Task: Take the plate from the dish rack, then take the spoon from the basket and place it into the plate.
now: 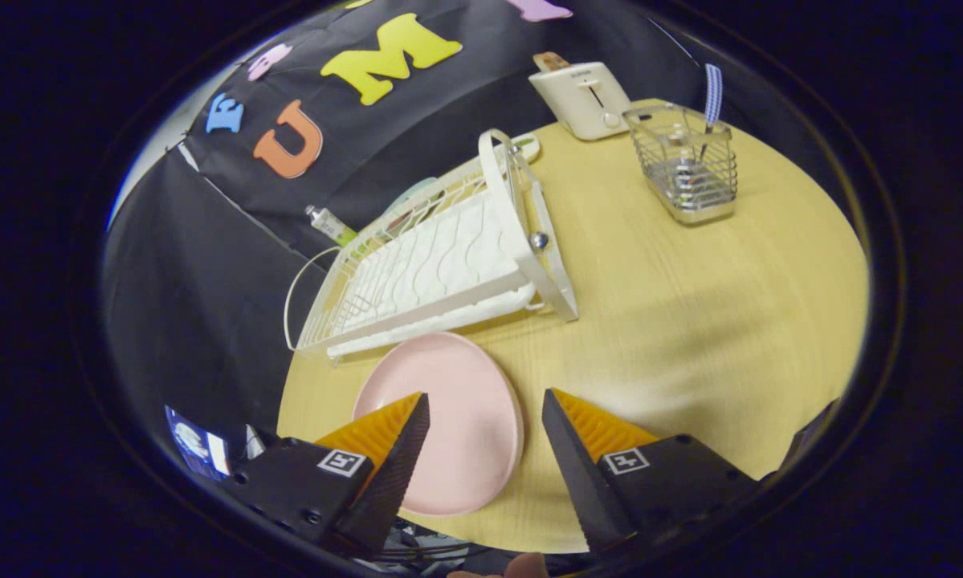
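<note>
A pink plate (449, 417) lies flat on the round wooden table (690, 321), just in front of the white dish rack (441, 257). My gripper (487, 397) is open above the plate's near side, with the plate showing between and under the fingers and nothing held. Far beyond the fingers a wire basket (684, 163) stands on the table. A spoon (712, 100) with a blue-and-white striped handle stands upright in it.
A white toaster (581, 98) stands at the table's far edge, behind the basket. A small tube (330, 225) and a pale round object lie behind the rack. Bare wood stretches between the plate, the rack and the basket.
</note>
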`<state>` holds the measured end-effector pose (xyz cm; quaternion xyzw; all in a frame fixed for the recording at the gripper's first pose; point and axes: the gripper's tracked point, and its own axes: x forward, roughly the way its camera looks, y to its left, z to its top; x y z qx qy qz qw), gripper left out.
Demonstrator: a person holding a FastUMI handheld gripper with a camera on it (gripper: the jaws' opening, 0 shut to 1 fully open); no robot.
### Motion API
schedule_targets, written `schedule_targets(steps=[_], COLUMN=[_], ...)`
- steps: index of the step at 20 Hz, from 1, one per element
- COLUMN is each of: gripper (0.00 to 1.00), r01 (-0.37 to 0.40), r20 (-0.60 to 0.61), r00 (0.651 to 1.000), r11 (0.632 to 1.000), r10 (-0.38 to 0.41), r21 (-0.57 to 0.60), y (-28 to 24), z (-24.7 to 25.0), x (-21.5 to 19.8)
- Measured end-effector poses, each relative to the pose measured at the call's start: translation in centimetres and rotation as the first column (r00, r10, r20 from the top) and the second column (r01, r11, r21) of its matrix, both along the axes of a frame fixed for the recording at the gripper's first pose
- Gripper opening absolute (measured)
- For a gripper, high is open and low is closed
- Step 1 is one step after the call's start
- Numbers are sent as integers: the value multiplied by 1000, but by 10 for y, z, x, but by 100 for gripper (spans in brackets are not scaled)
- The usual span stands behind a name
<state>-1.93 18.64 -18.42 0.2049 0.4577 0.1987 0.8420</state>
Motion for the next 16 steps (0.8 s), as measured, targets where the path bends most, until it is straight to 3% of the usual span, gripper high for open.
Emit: schedule_targets(steps=[3, 4, 6, 8, 13, 16], gripper=[94, 94, 94, 98, 99, 98], r01=[73, 111, 240, 351, 366, 358], r20=[216, 320, 516, 608, 599, 563], r00=[975, 944, 848, 780, 779, 802], r11=[994, 990, 957, 909, 910, 915], r10=[-54, -77, -123, -151, -185, -200], r21=[-78, -89, -165, -224, -195, -185], y=[-52, -73, -129, -174, -201, -205], z=[32, 48, 74, 79, 67, 49], x=[16, 29, 58, 84, 142, 174])
